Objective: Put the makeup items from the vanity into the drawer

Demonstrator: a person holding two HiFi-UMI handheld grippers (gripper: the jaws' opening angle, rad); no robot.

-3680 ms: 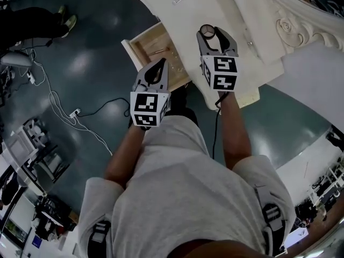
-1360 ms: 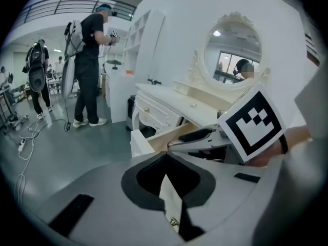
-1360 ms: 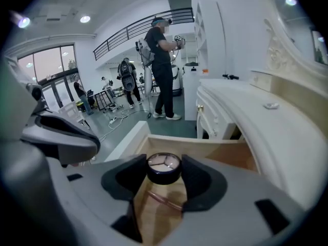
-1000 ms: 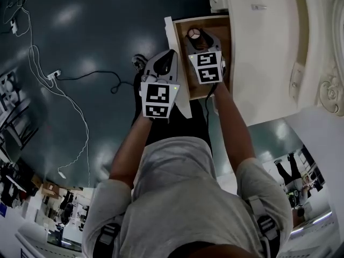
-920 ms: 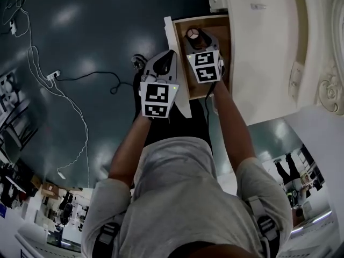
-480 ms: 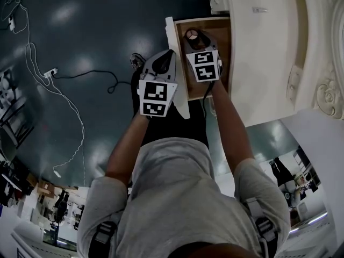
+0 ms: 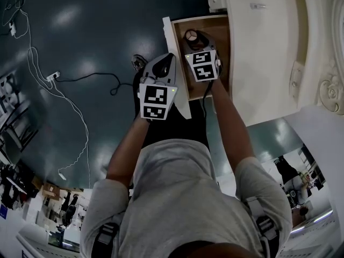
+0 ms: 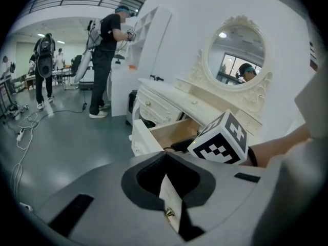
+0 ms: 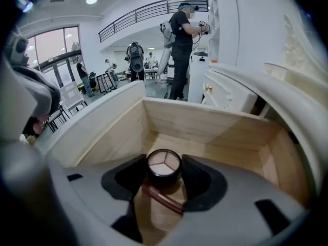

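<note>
Both arms are being stretched forward and angled downward. The left gripper [image 7: 170, 58] is being held with its jaws together, near and left of the right gripper [image 7: 194, 37], whose jaws are being pressed against a round compact [image 9: 164, 166].

The drawer [image 9: 205, 129] is left open from above; passage is bounded by its wooden walls and the tabletop [image 9: 289, 109] edge, and its floor is crossed by a reddish stick [image 9: 164, 199].

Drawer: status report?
Right gripper shut on round compact, over open drawer. Left gripper shut, empty, by drawer front. Pink stick on drawer floor below.
</note>
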